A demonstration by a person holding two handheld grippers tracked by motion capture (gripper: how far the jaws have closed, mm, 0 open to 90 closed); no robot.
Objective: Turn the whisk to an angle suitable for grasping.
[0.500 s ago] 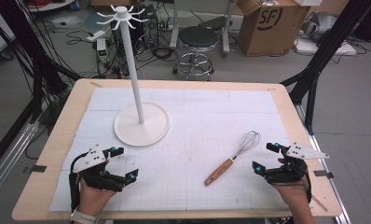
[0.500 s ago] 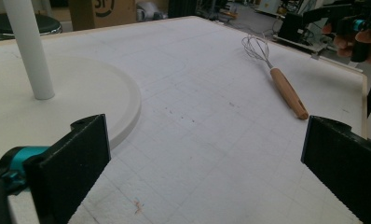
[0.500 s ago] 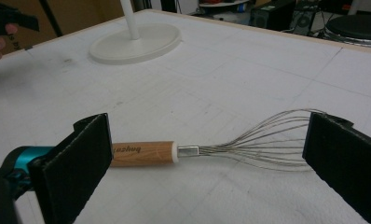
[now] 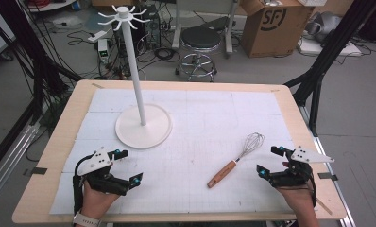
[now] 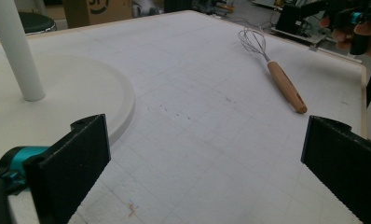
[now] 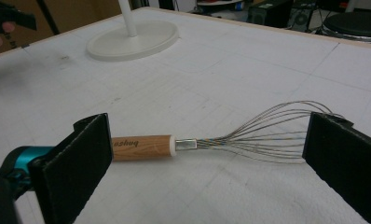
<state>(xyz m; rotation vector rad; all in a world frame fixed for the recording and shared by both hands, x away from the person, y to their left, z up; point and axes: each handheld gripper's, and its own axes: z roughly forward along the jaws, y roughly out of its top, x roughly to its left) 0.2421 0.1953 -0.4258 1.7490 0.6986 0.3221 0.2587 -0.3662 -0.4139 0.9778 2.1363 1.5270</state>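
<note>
Whisk [image 4: 233,163]: wire head and wooden handle, lay flat on the bench [image 4: 271,101], right of centre, handle toward the near edge, wires pointing away. Seen crosswise in the right gripper view [image 6: 211,142], just beyond the jaws, untouched.

Right claw [image 4: 271,161]: held in a hand at the near right corner, jaws spread wide, empty, just beside the whisk and apart from it.

Left claw [image 4: 127,166]: held in a hand at the near left, jaws wide apart, empty, near the rim of the stand's base. In the left gripper view the whisk [image 5: 272,70] lay well apart, across the mat.

Stand [image 4: 142,124]: white, round flat base, upright pole, hooked arms at top; stood left of centre, well apart from the whisk.

Mat [image 4: 200,118]: white, gridded, covered most of the bench.
</note>
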